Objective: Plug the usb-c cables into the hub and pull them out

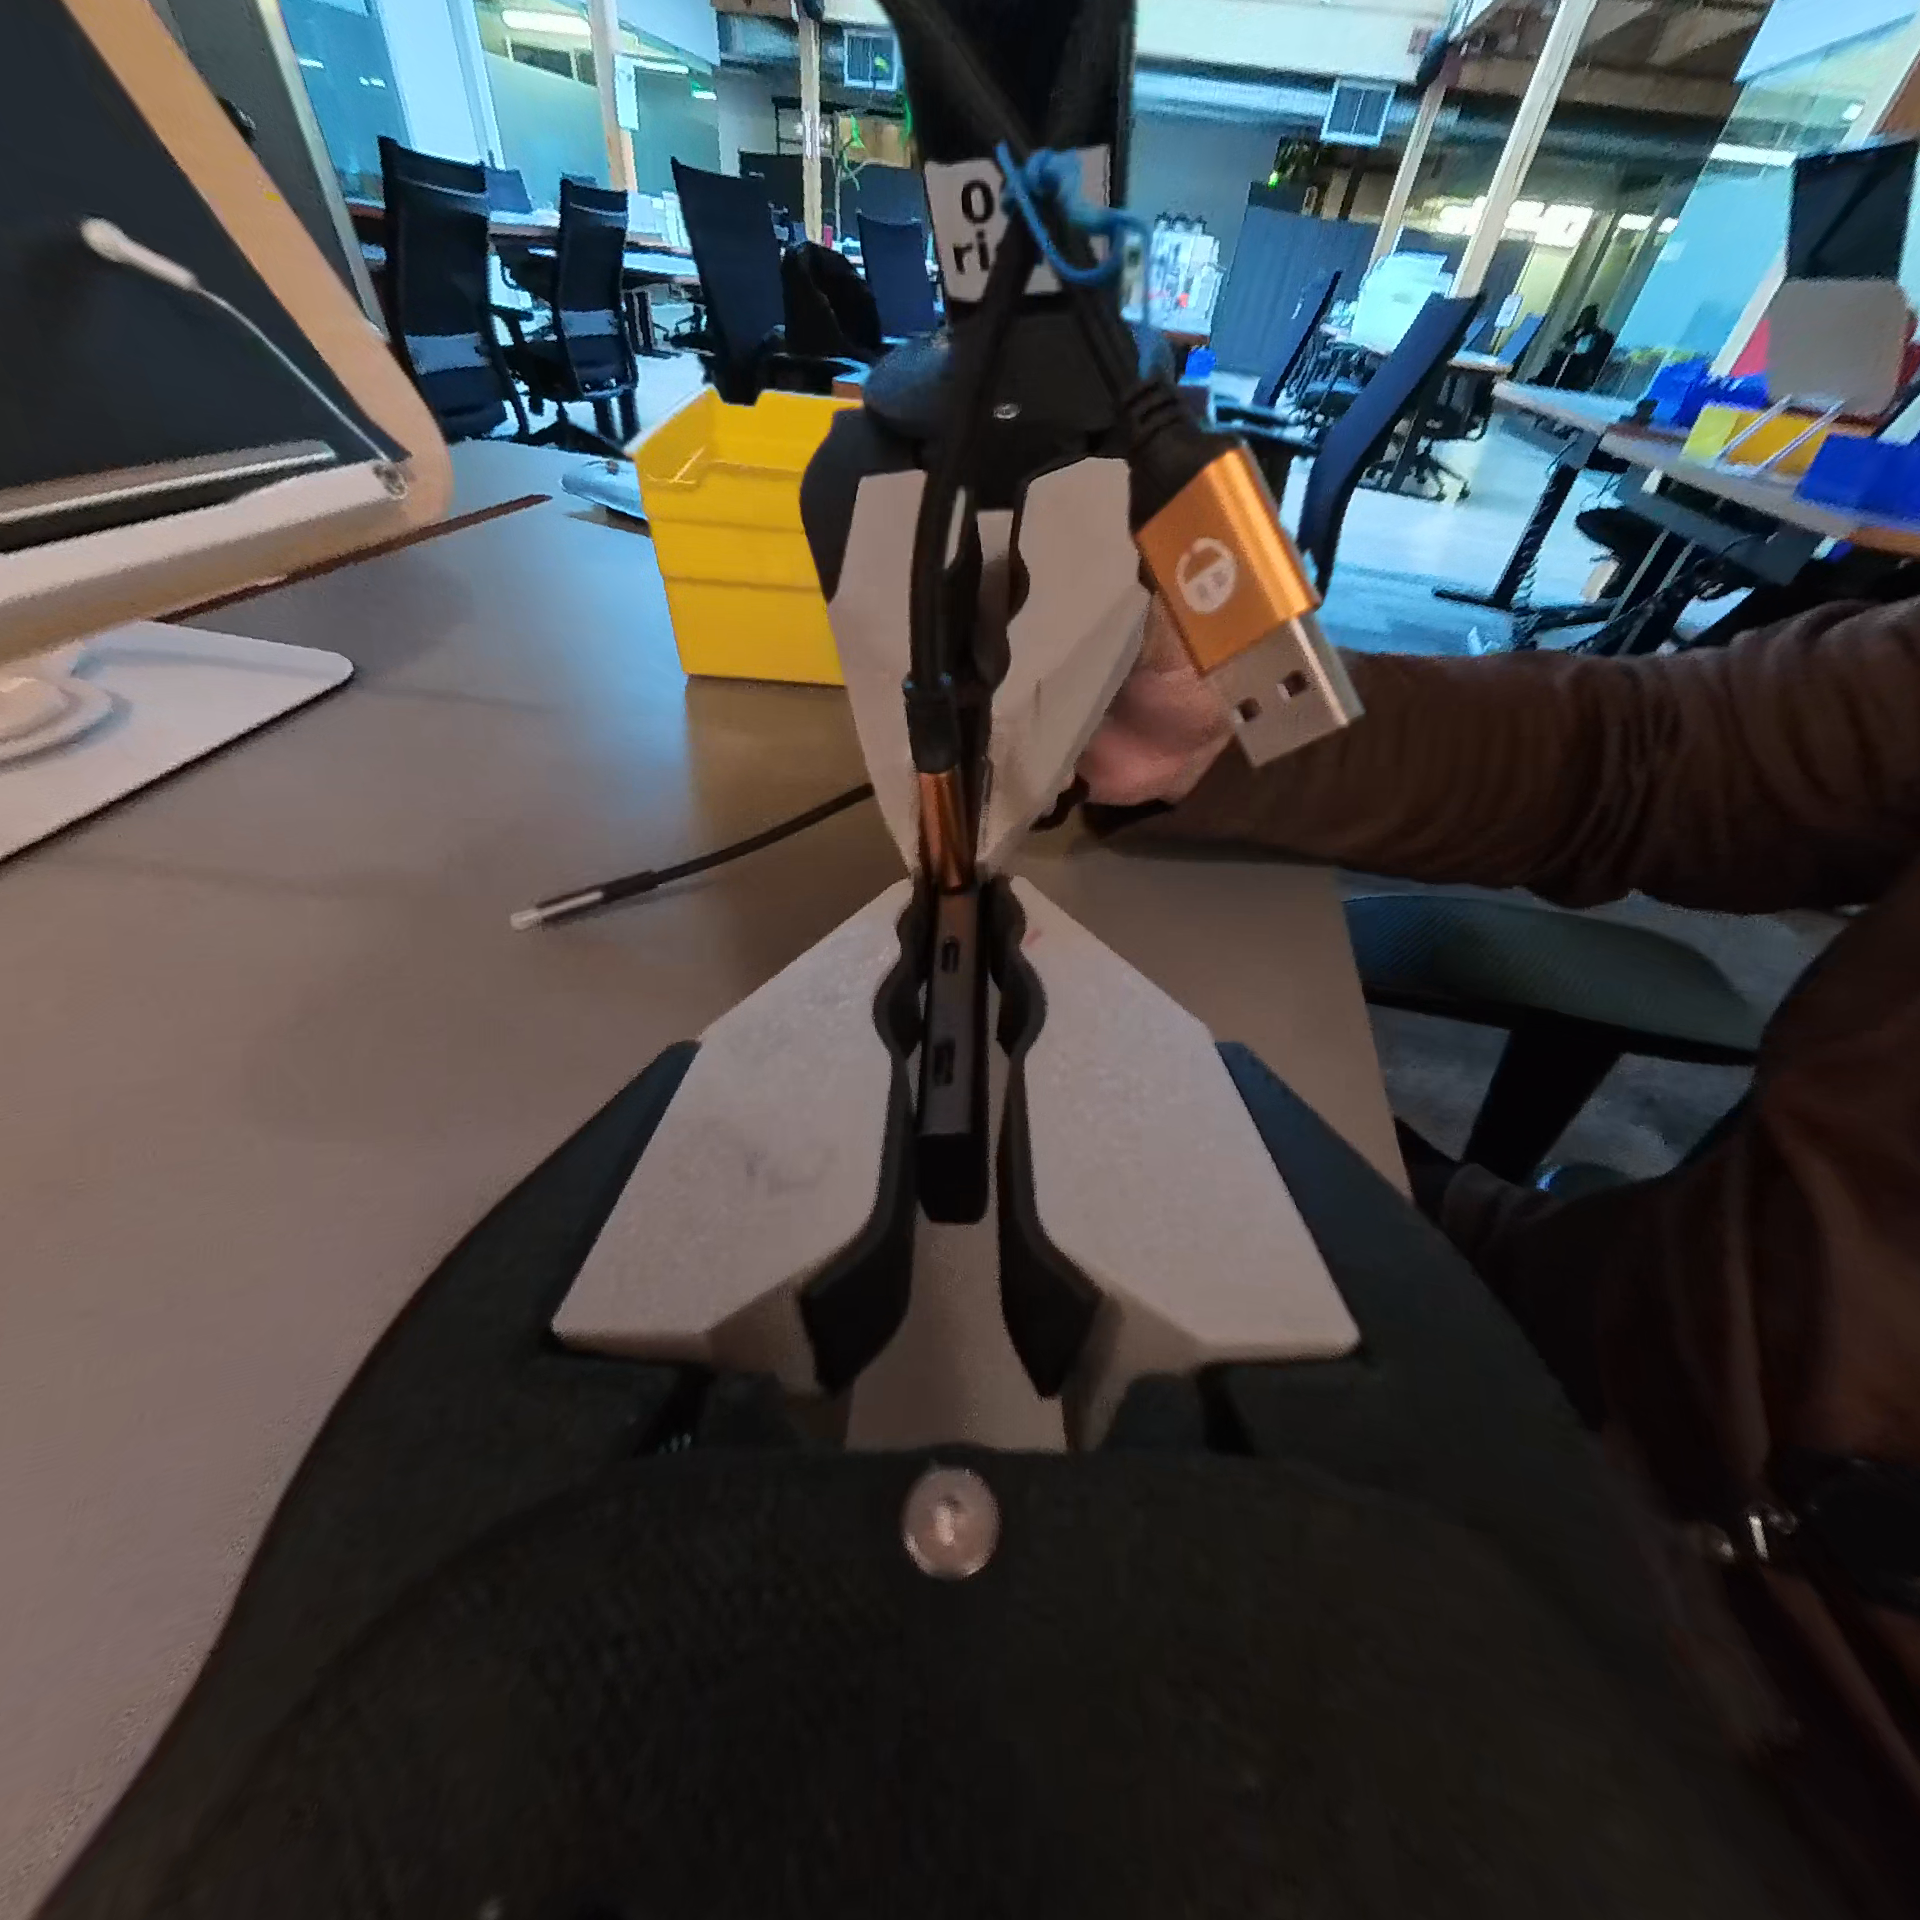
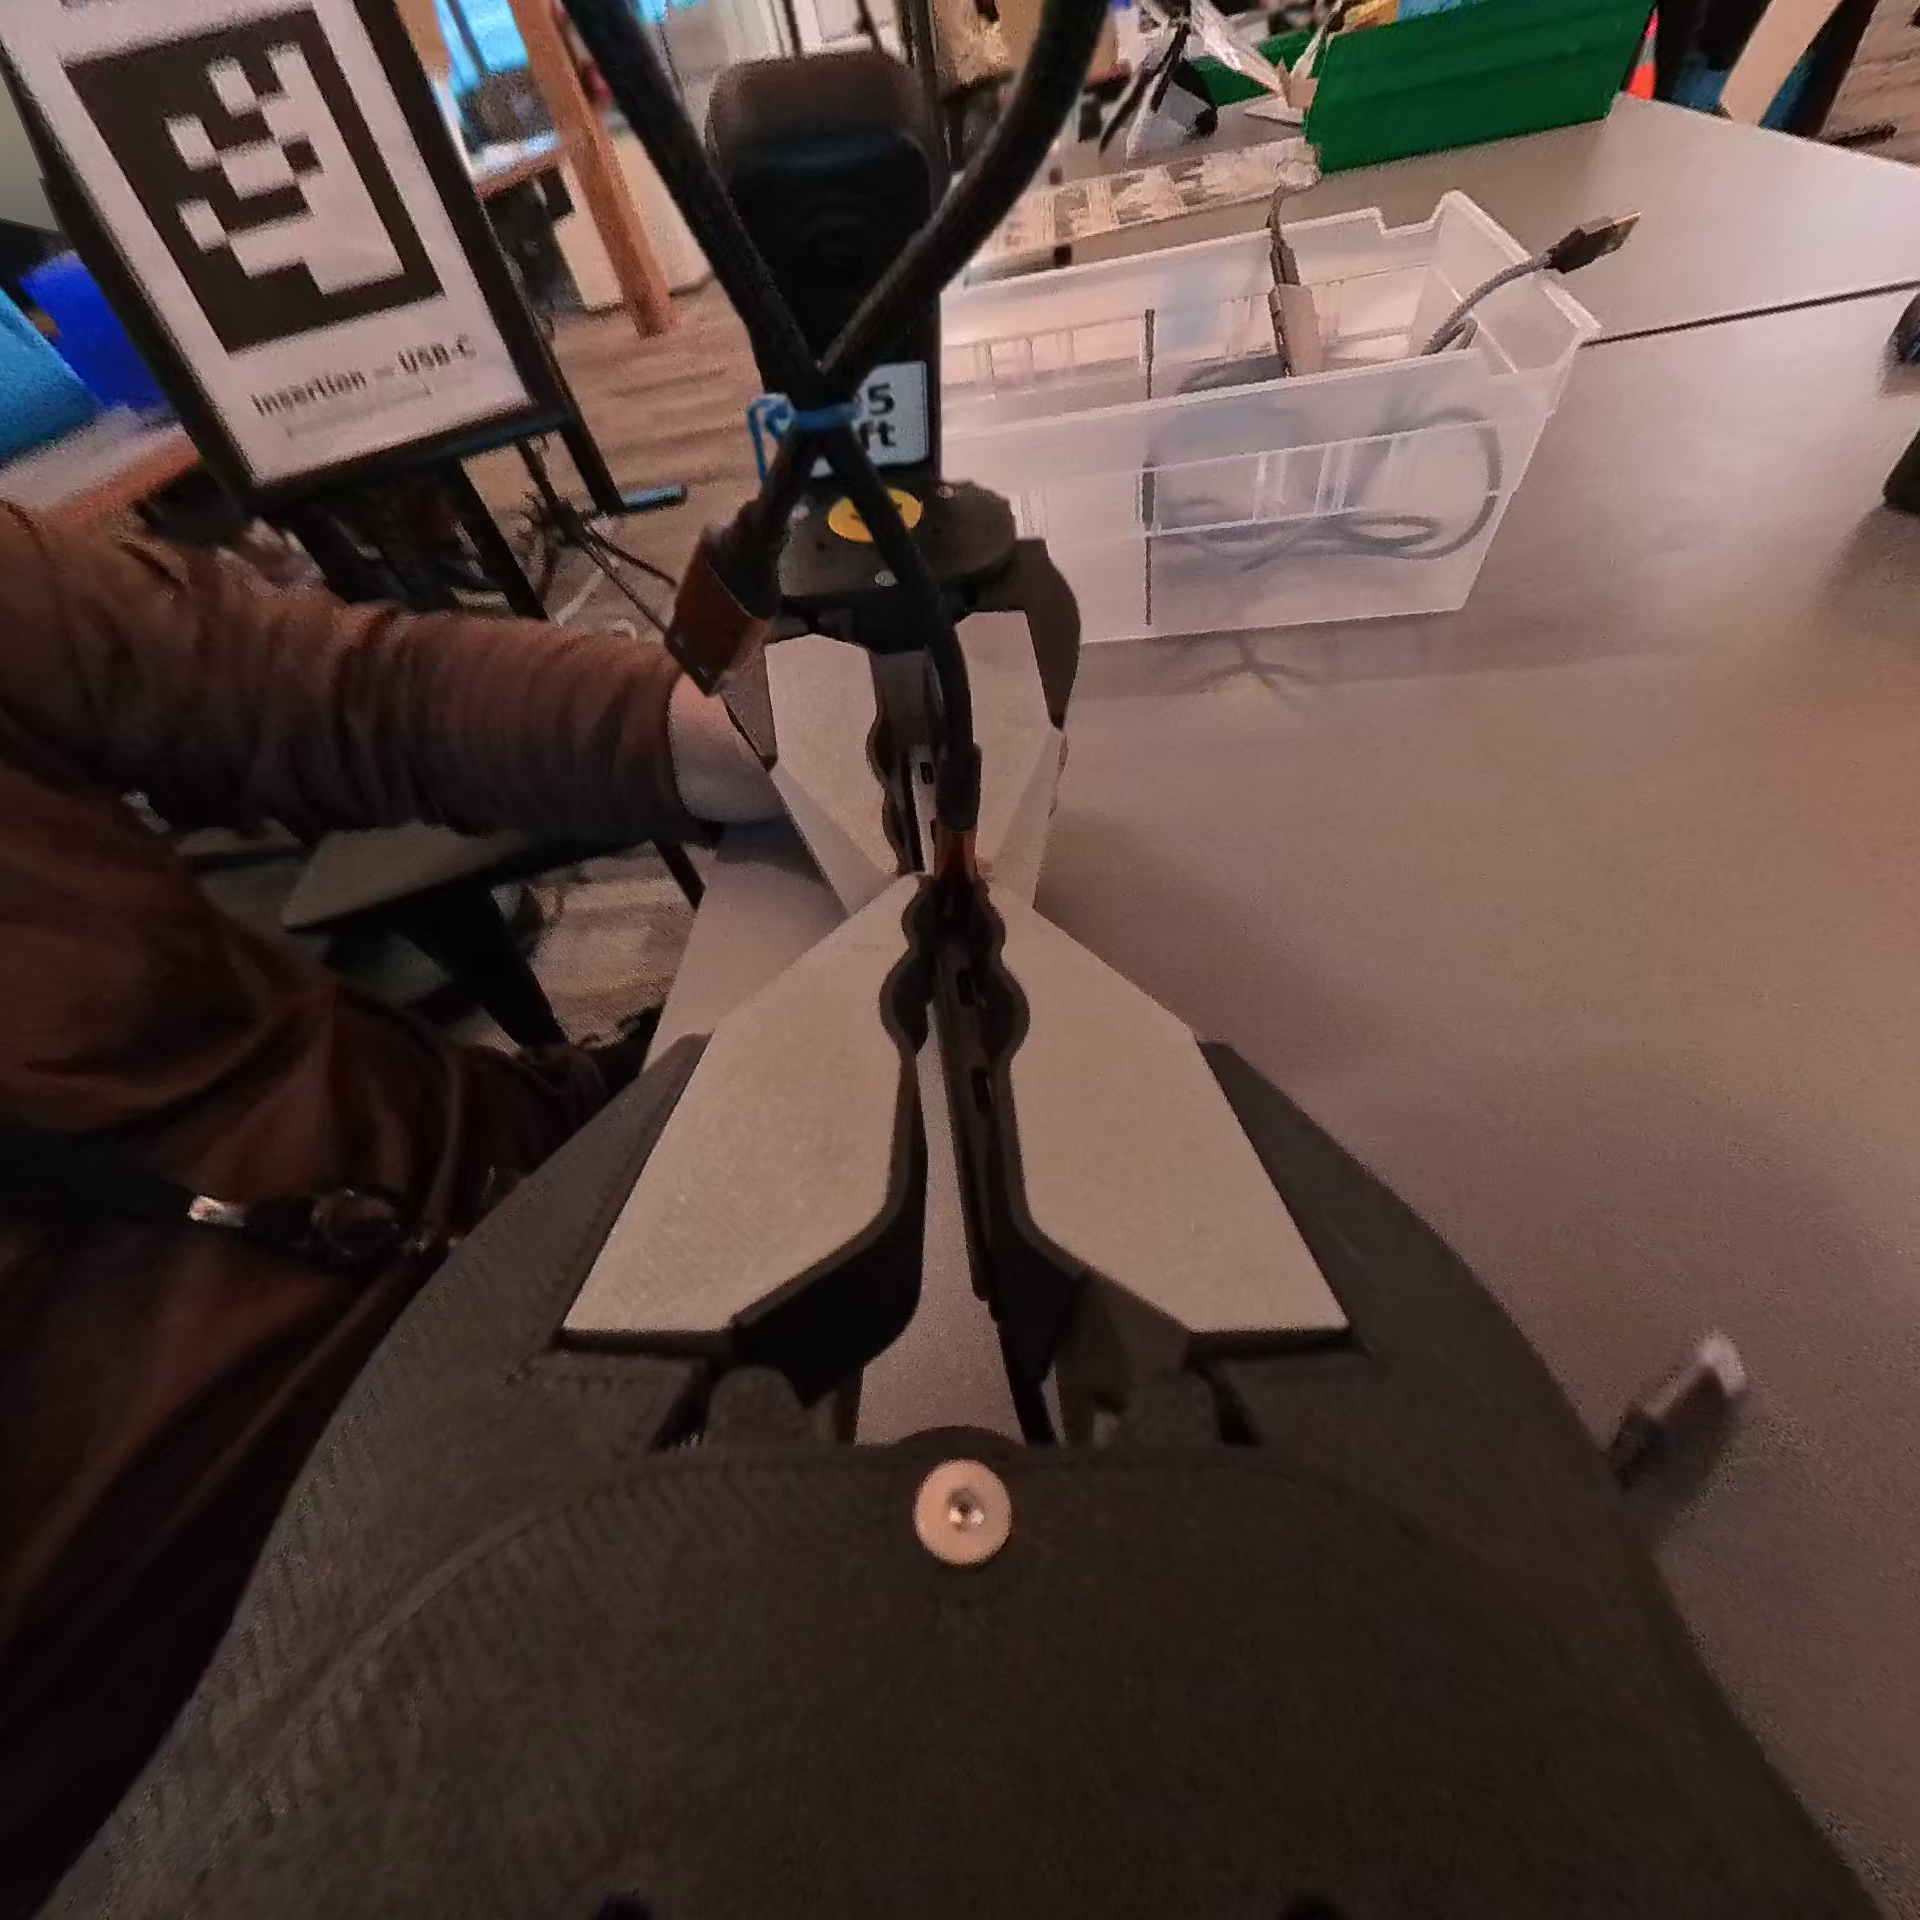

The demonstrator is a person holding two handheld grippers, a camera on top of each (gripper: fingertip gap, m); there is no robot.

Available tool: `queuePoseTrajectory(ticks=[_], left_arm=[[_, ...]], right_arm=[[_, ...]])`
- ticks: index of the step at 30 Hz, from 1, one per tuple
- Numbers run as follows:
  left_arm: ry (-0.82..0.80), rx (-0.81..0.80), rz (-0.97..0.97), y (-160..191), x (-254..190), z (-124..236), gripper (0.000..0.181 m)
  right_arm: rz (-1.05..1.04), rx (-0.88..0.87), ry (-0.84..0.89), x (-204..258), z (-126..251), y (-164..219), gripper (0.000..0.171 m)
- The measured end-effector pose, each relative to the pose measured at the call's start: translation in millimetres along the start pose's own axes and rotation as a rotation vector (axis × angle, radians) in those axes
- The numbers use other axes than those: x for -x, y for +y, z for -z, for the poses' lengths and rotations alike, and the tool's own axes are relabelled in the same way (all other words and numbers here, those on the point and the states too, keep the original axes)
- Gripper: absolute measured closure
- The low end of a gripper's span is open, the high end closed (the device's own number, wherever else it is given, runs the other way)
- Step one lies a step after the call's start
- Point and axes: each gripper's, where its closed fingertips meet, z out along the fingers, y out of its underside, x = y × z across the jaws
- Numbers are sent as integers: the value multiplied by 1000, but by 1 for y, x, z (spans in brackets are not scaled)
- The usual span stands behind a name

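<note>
My left gripper [image 1: 951, 894] is shut on a slim dark hub [image 1: 948, 1039] whose ports face up. My right gripper [image 2: 945, 899] meets it tip to tip and is shut at the orange usb-c plug [image 1: 940, 826], which stands in the hub at the fingertips. The plug also shows in the right wrist view [image 2: 951, 854]. The hub's body [image 2: 971, 1049] runs back between the right fingers too. The black cable rises to a blue tie [image 1: 1049, 218]. Its orange USB-A end [image 1: 1236, 613] hangs free.
A second black cable with a silver tip [image 1: 623, 883] lies on the grey table [image 1: 312, 1039]. A yellow bin [image 1: 727, 561] and a monitor [image 1: 156, 364] stand behind. A clear bin of cables [image 2: 1247, 436], a marker sign [image 2: 260, 208] and a silver plug [image 2: 1683, 1392] show. A person's sleeve [image 1: 1558, 748] is close. My two grippers' fingertips are within a few centimetres of each other.
</note>
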Motion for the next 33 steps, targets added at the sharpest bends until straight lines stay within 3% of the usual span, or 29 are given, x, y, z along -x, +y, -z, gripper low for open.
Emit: queuePoseTrajectory(ticks=[13,20,28,33], left_arm=[[17,-124,165,-16,13,15,173],[30,-139,194,-18,11,18,174],[94,-101,270,-9,7,12,173],[113,-126,274,-13,5,14,174]], right_arm=[[-271,-263,-63,-13,-8,-23,170],[-28,-146,123,-13,-11,-22,159],[114,-55,183,-8,-12,-17,165],[-96,-145,96,-10,-11,-23,169]])
